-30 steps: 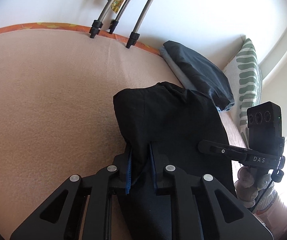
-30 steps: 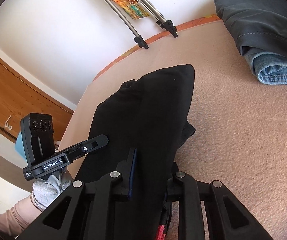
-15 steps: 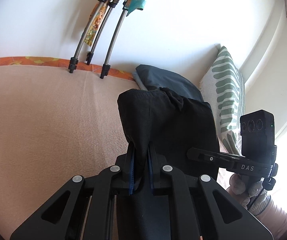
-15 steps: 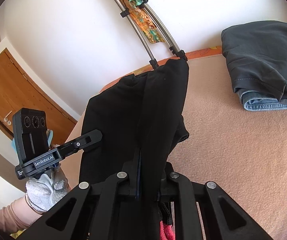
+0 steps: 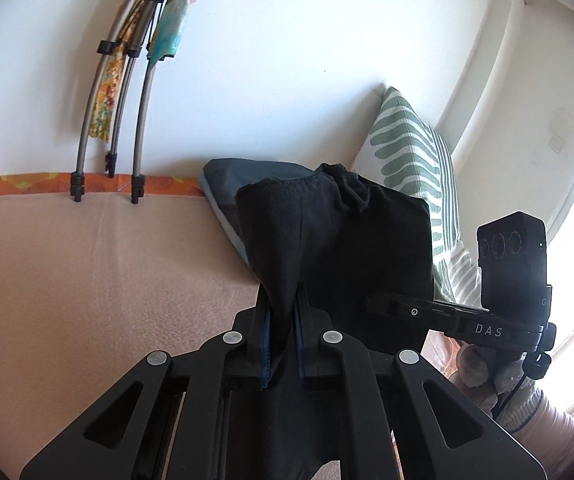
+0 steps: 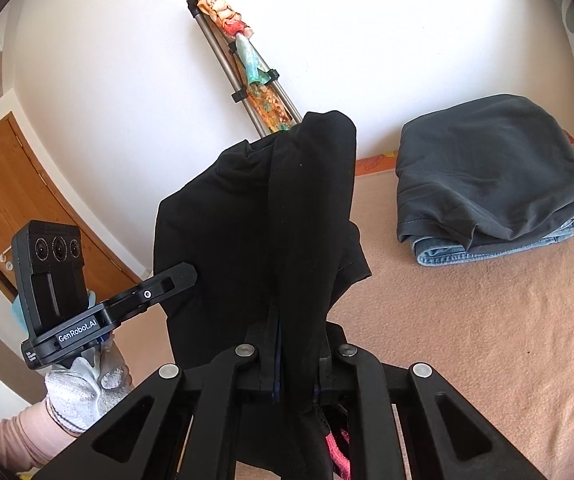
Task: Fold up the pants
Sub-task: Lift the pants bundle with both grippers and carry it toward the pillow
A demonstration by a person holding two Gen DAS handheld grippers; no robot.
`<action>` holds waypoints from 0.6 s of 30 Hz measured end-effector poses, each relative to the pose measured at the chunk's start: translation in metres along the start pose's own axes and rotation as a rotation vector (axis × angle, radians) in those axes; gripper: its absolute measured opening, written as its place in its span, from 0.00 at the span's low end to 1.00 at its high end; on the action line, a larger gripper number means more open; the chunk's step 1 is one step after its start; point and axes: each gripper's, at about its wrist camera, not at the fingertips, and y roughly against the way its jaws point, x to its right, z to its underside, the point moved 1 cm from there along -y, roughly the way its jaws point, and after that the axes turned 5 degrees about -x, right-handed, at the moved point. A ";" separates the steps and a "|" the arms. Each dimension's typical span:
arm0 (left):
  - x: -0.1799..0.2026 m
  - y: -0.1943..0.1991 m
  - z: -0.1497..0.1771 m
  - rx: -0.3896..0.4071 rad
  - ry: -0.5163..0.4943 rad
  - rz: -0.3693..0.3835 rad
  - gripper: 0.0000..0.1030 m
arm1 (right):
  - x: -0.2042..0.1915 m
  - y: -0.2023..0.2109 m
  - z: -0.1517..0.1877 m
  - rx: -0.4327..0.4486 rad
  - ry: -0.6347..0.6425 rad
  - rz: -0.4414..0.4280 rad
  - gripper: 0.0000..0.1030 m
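Pants, black soft cloth (image 5: pixel 327 248), hang in the air above the pink fuzzy bed cover (image 5: pixel 87 280). Left gripper (image 5: pixel 281 320) is clamped tight on one bunch of the cloth. Right gripper (image 6: pixel 295 356) pinches another bunch. Folded grey and blue clothes (image 6: pixel 487 184) lie far right on the bed.

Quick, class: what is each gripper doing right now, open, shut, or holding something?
Left gripper: shut on the black pants.
Right gripper: jaws have just been closing; shut on the black pants.
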 end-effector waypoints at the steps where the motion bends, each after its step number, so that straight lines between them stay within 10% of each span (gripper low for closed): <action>1: 0.004 -0.002 -0.003 0.002 -0.007 0.009 0.07 | 0.003 0.006 -0.002 0.012 -0.001 0.007 0.08; 18: 0.073 -0.055 -0.094 0.069 -0.137 0.105 0.07 | 0.041 0.088 -0.091 0.131 0.088 0.189 0.08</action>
